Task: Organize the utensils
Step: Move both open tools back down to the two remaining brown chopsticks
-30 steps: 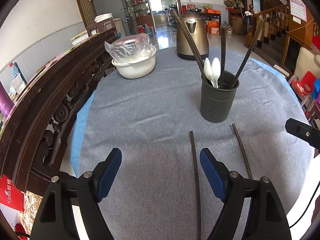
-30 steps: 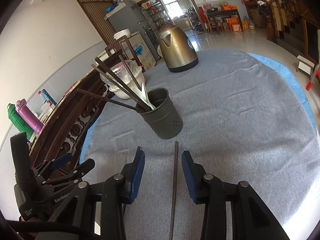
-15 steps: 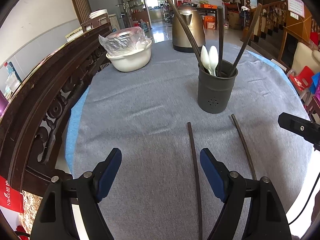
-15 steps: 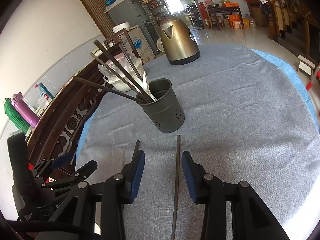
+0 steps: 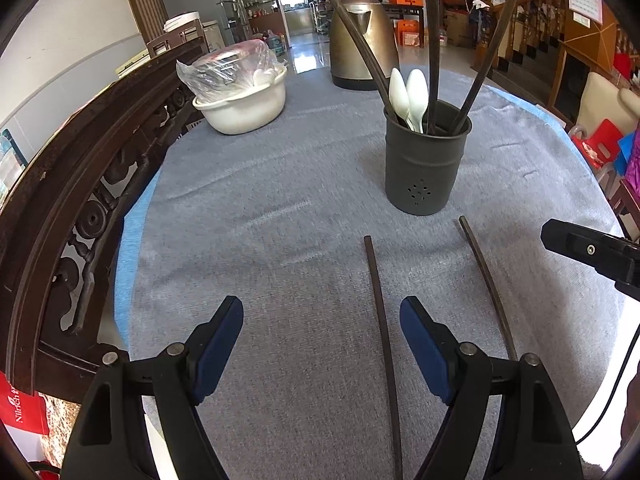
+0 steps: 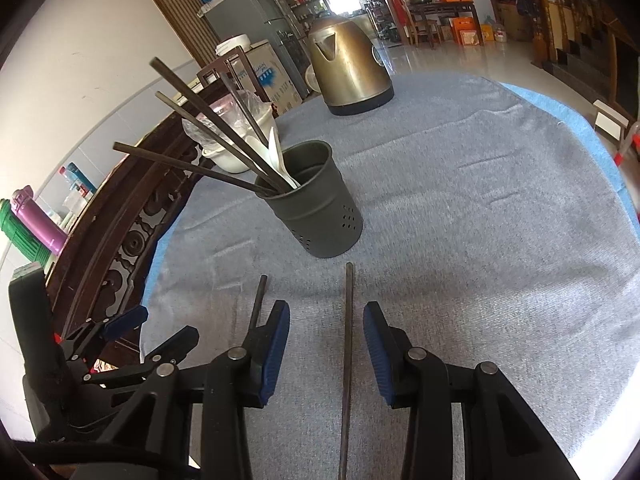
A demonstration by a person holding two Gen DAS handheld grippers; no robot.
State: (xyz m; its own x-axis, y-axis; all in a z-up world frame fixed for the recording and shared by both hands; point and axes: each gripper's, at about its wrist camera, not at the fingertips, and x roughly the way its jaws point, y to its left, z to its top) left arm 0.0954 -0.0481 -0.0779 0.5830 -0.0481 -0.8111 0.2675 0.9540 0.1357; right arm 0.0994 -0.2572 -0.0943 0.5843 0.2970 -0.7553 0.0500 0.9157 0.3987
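A dark metal utensil holder (image 5: 426, 162) (image 6: 316, 200) stands on the grey cloth, with several dark chopsticks and two white spoons (image 5: 408, 98) in it. Two loose dark chopsticks lie on the cloth in front of it. The left chopstick (image 5: 382, 328) (image 6: 259, 298) runs between the blue pads of my left gripper (image 5: 322, 320), close to the right pad and untouched; that gripper is open wide. The right chopstick (image 5: 486, 284) (image 6: 347, 344) lies between the pads of my right gripper (image 6: 326, 326), which is open with neither pad on it.
A brass-coloured kettle (image 5: 362, 40) (image 6: 348, 68) stands at the far side. A white basin (image 5: 244, 100) with plastic-wrapped contents sits at the far left. A carved dark wooden chair back (image 5: 76, 184) borders the table's left edge. Grey cloth (image 6: 500, 220) stretches to the right of the holder.
Both grippers have sunk toward the cloth and tipped down a little, so the holder and chopsticks look closer. Neither jaw opening has changed.
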